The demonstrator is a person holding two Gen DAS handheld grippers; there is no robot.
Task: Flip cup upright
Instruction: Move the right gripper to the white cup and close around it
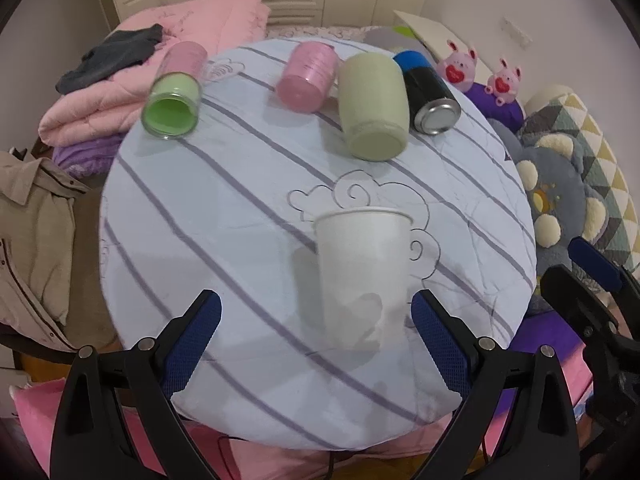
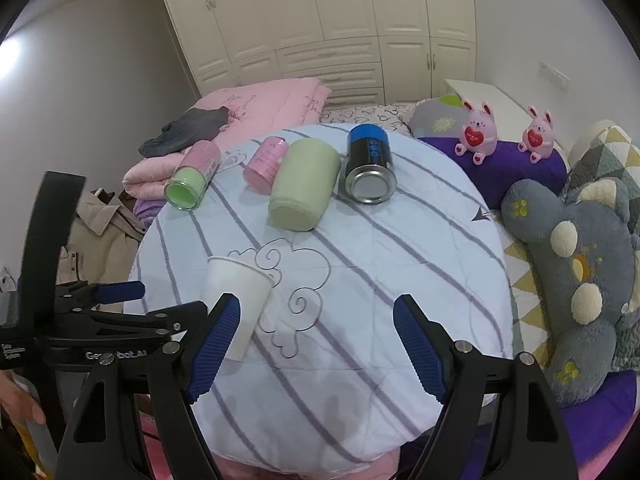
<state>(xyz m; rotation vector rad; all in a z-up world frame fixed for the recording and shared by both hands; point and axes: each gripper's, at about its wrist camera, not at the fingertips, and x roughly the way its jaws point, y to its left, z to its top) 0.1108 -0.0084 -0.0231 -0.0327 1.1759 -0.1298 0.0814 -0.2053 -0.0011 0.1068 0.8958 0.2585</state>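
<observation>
- Cup (image 1: pixel 362 276): the white paper one stood mouth-up on the near part of the round striped table (image 1: pixel 248 216), its rolled rim on top and narrow base on the cloth, so by my reckoning this one was already righted
- Left gripper (image 1: pixel 316 344) hovered just short of it with its blue pads spread wide on either side of the lower wall, touching nothing; released and empty
- Right gripper (image 2: pixel 316 344) hung further to the right over bare cloth, likewise splayed and holding nothing, the paper cup just off its left pad in that view
- Further back four more vessels lay tipped on their sides: a pink-and-green cup (image 1: pixel 174 100) at the left edge, a pink cup (image 1: pixel 307 78), a pale green mug (image 1: pixel 374 108) with its base toward us, and a black can with a blue top (image 1: pixel 428 94) hard against the mug
- Judging from that, the next job would be one of those; the mug sat nearest and least crowded on its left
- To do it well I would come in low across the body, close gently on the middle of the wall, then swing the mouth up and set the base flat before letting go
- Risk: round things on soft cloth roll, and the can could be nudged
</observation>
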